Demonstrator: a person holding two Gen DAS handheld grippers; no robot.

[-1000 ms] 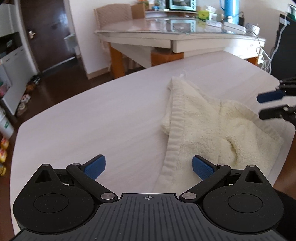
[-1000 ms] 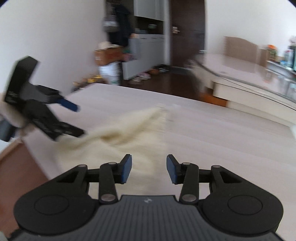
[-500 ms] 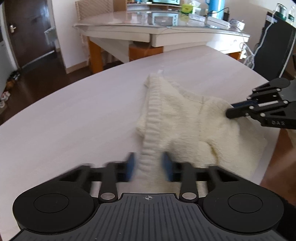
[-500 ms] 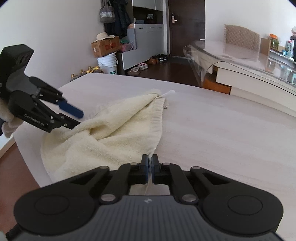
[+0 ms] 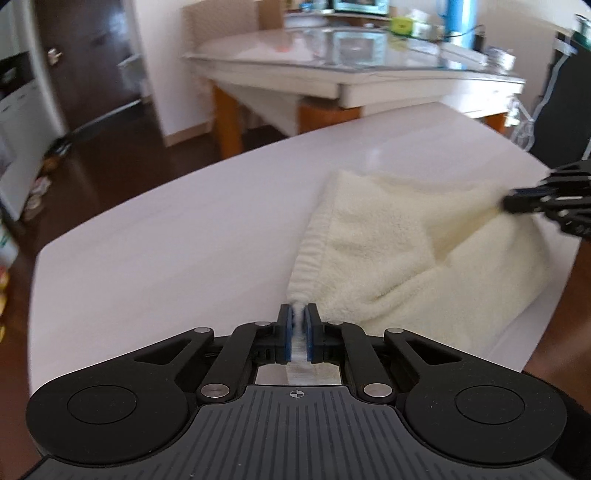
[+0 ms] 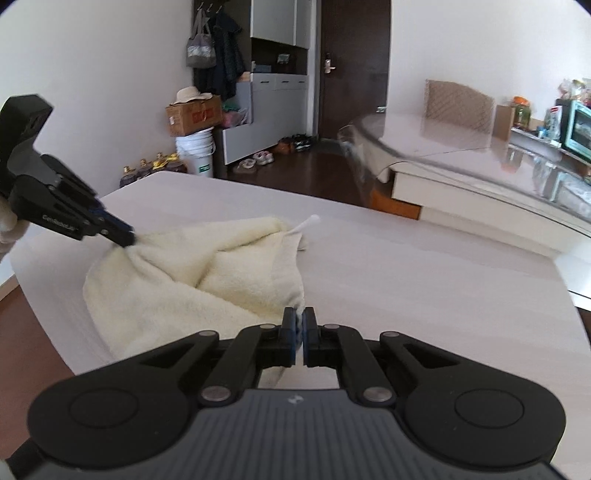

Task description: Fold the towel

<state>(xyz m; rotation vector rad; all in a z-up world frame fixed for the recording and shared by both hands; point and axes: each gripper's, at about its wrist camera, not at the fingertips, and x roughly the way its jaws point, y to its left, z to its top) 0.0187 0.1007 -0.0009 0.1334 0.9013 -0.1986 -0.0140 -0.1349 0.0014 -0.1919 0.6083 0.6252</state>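
Left wrist view: the left tool (image 5: 299, 314) sits at lower centre, its blue pads closed on the ribbed hem of the cream towel (image 5: 424, 251). From that pinch the towel spreads up and to the right across the pale surface (image 5: 166, 251), bunched in soft folds. At the right edge of the frame the right tool (image 5: 509, 201) is clamped on another part of the towel's border, which rises slightly toward it. Behind, in the upper half, stands a glass-topped table (image 5: 351, 62) with a blue bottle (image 5: 452, 27).

Right wrist view: the right tool (image 6: 300, 317) at lower centre is closed on a thin edge of the towel (image 6: 166, 288), which lies to the left of it and reaches toward the frame's middle. At the left the left tool (image 6: 127, 236) grips the towel's far corner, lifting it off the surface (image 6: 424, 280). Only here does a small white loop tag (image 6: 306, 224) show at the towel's farthest end, along with a cardboard box (image 6: 194, 116) and white bucket (image 6: 195, 151) in the upper left
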